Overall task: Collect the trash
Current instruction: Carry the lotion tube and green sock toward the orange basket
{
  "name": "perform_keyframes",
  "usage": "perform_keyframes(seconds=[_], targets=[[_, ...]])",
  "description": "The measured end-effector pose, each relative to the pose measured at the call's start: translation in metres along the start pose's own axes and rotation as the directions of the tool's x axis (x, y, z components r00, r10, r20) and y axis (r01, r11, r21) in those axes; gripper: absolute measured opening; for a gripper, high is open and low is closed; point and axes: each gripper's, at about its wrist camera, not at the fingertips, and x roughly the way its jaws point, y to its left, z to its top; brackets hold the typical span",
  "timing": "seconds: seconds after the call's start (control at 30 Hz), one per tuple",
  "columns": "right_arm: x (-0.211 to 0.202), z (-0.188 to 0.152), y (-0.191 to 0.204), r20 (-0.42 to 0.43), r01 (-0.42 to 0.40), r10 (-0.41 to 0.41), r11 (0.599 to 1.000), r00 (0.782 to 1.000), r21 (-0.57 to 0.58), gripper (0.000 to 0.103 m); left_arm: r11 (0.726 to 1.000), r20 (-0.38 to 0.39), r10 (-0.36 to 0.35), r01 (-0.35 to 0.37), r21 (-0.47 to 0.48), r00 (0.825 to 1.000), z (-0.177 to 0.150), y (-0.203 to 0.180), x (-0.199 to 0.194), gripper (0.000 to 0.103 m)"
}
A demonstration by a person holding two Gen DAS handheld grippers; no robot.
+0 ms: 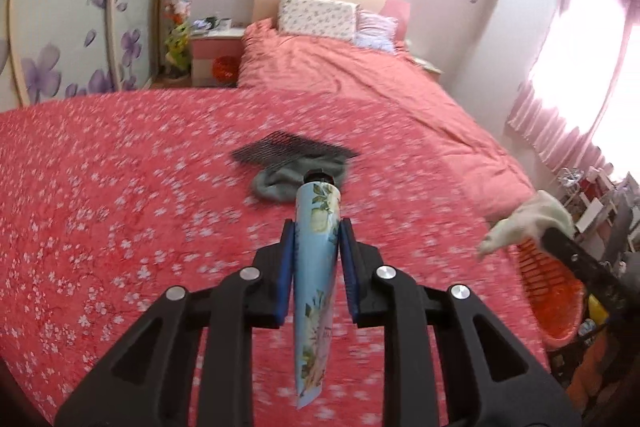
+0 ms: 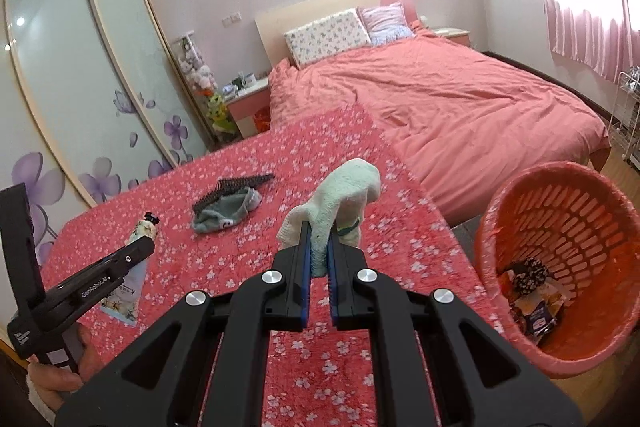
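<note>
The left gripper (image 1: 318,239) clamps a light-blue floral tube (image 1: 316,279) between its blue pads (image 1: 348,251), gripping it near mid-length. The tube's long axis runs along the fingers: the black cap (image 1: 318,175) points forward, away from the camera, and the flat crimped end points back and down. The tube is held above the red floral bedspread (image 1: 120,207).

The right gripper (image 2: 318,251) is closed on a pale green-and-white sock (image 2: 340,203), which stands up from the pads and droops forward at its free end. It hangs above the bedspread, left of the orange mesh wastebasket (image 2: 600,211), which holds wrappers (image 2: 536,311).

A grey sock (image 2: 224,213) lies on the bedspread with a black comb (image 2: 240,185) touching its far edge.
</note>
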Motion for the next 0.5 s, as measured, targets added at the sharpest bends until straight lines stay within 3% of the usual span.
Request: perform_keyframes(seconds=[0.23,0.5], targets=[[-0.038,0.008,-0.023,0.082,0.024,-0.026,1.000,0.996,0.019,0.007,0.994,0.027,-0.093,0.091,0.064,0.995,0.007,-0.059,-0.021,0.022],[-0.073,0.016,-0.066,0.149,0.071,-0.083,0.994,0.985,0.084,0.007,0.966,0.023,-0.224,0.219,0.140,0.974,0.007,-0.131,-0.029,0.022]])
